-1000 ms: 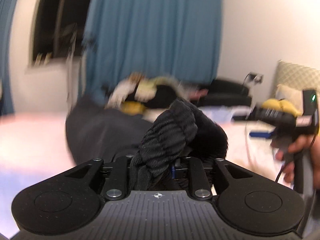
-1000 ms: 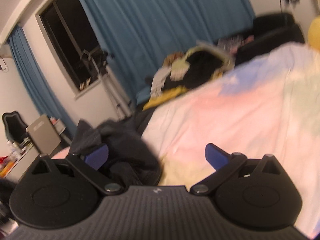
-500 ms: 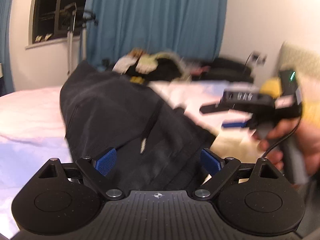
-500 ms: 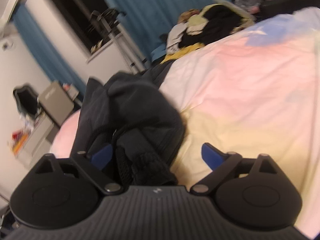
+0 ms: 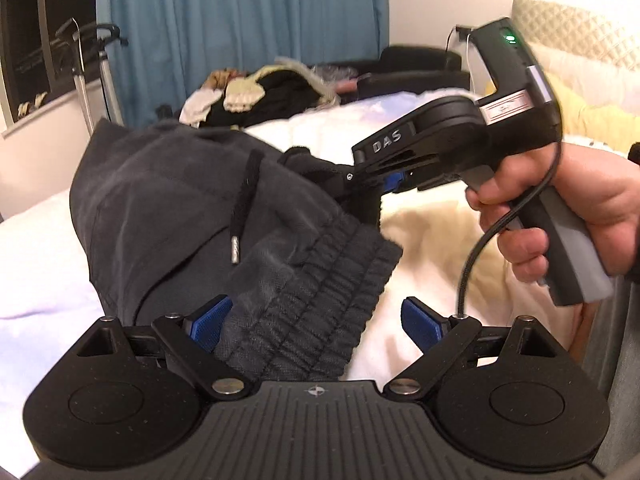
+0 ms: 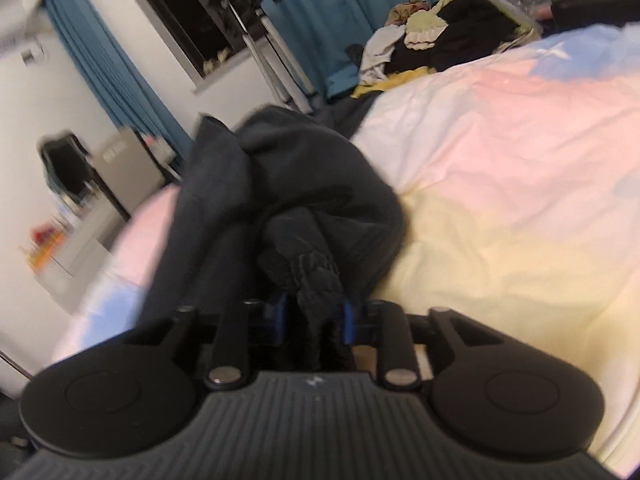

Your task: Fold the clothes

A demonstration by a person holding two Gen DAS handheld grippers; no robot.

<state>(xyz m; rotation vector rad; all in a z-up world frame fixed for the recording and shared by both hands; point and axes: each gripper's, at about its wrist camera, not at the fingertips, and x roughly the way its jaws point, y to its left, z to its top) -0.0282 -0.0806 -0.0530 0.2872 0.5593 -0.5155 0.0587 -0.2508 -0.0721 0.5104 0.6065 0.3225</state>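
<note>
Nearest, ribbed waistband (image 5: 320, 304) of dark pants (image 5: 168, 200) lying between left tongs (image 5: 316, 322), spread wide and not pressing it. Farther on, right tongs (image 6: 313, 316) closing on another bunch of the same waistband, pads already pinching cloth. Soft, limp, fairly light by the look, heaped on bed (image 6: 500, 184); best taken by the thick elastic band at two well-parted spots, not the cord (image 5: 244, 208).

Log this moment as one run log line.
left gripper: open, waistband between pads | right gripper: closing on dark pants | bed
</note>
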